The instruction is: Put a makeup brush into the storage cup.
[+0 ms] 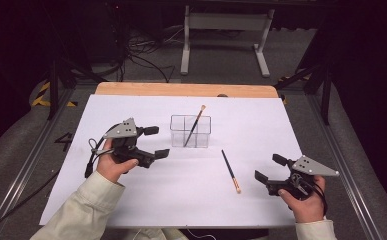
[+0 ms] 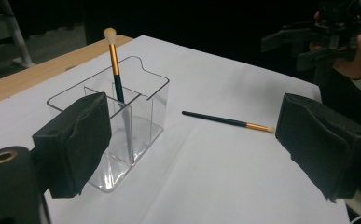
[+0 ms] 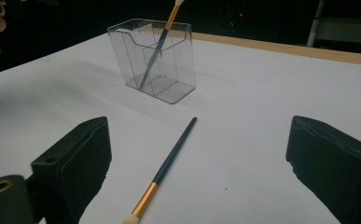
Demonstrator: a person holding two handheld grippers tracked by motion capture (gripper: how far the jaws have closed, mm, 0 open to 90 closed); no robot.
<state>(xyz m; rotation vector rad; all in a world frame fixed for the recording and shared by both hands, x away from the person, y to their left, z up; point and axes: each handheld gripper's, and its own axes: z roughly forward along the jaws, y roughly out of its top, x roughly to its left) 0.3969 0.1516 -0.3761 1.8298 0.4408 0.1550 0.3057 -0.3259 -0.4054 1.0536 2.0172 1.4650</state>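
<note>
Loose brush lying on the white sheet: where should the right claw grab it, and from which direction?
Grip the loose brush mid-handle on the dark shaft, probably coming straight down from above. It lies flat on the white sheet, apart from the clear holder, so only its sides are free. The open right claw should close across the shaft, not along it.

Both forearms wear pale cream sleeves, the left sleeve (image 1: 88, 202) nearer the clear organiser (image 1: 190, 131) than the right cuff (image 1: 315, 229). Each hand grips a black tool: the left gripper (image 1: 156, 141) and the right gripper (image 1: 270, 167) each carry a grey three-cornered plate dotted with small holes, and thick black foam-like pads. A black cable trails from each. A brass-coloured ring sits beside the left jaw in each gripper view.
</note>
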